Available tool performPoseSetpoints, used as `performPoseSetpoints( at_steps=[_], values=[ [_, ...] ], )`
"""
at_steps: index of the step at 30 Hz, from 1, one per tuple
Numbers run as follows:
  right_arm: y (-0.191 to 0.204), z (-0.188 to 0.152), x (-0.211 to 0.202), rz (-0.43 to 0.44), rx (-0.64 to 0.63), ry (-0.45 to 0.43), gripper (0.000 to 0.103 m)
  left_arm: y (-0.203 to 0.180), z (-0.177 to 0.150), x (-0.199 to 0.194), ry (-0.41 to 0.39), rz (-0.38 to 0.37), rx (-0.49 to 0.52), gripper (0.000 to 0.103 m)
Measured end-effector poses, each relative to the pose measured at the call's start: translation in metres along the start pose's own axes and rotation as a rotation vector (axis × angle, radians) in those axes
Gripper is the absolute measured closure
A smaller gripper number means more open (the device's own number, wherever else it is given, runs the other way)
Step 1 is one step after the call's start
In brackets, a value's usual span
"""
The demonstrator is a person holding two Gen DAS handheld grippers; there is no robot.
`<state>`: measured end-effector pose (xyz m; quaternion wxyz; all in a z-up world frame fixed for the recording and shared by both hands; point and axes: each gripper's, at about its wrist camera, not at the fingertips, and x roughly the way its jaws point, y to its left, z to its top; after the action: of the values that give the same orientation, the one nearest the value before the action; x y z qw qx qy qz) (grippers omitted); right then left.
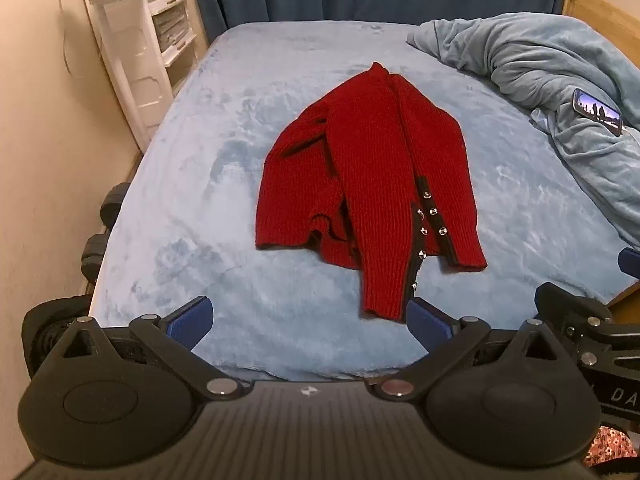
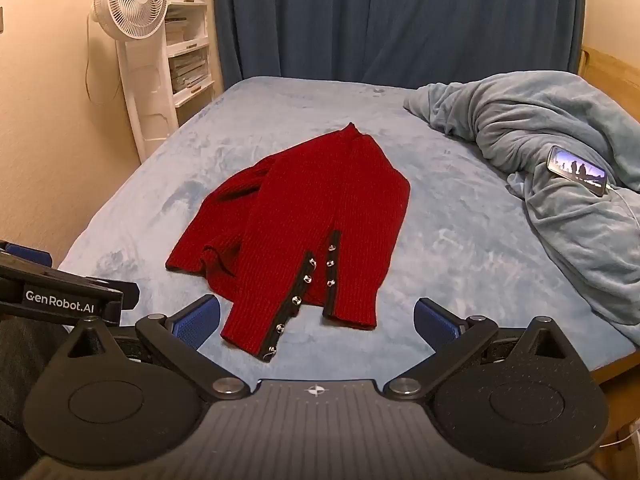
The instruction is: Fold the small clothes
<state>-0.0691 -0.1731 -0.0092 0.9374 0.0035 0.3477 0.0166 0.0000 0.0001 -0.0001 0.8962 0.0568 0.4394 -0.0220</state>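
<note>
A small red knitted cardigan point(image 1: 368, 176) with black edging and silver snap buttons lies rumpled in the middle of a light blue bed point(image 1: 192, 208), its hem towards me. In the left wrist view my left gripper point(image 1: 312, 318) hovers open over the near edge of the bed, its right blue pad close to the hem corner, nothing between the pads. The right wrist view shows the cardigan point(image 2: 316, 216) just beyond my right gripper point(image 2: 318, 320), which is also open and holds nothing. The left gripper's body point(image 2: 60, 300) shows at the left edge of that view.
A bunched grey-blue blanket point(image 2: 560, 184) covers the right side of the bed, with a lit phone point(image 2: 578, 170) lying on it. A white standing fan point(image 2: 134, 40) and white shelves point(image 2: 188, 40) stand at the left wall. Dark blue curtains point(image 2: 380, 20) hang behind the bed point(image 2: 460, 248).
</note>
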Motion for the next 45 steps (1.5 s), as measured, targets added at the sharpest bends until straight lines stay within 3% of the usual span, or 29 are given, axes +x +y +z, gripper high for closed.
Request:
performPoseSetpoints(
  at_steps=[45],
  values=[
    [0.001,-0.002,0.005,0.004,-0.016,0.015,0.001,0.001,-0.002,0.002,0.007,0.001,0.001,0.000]
  ],
)
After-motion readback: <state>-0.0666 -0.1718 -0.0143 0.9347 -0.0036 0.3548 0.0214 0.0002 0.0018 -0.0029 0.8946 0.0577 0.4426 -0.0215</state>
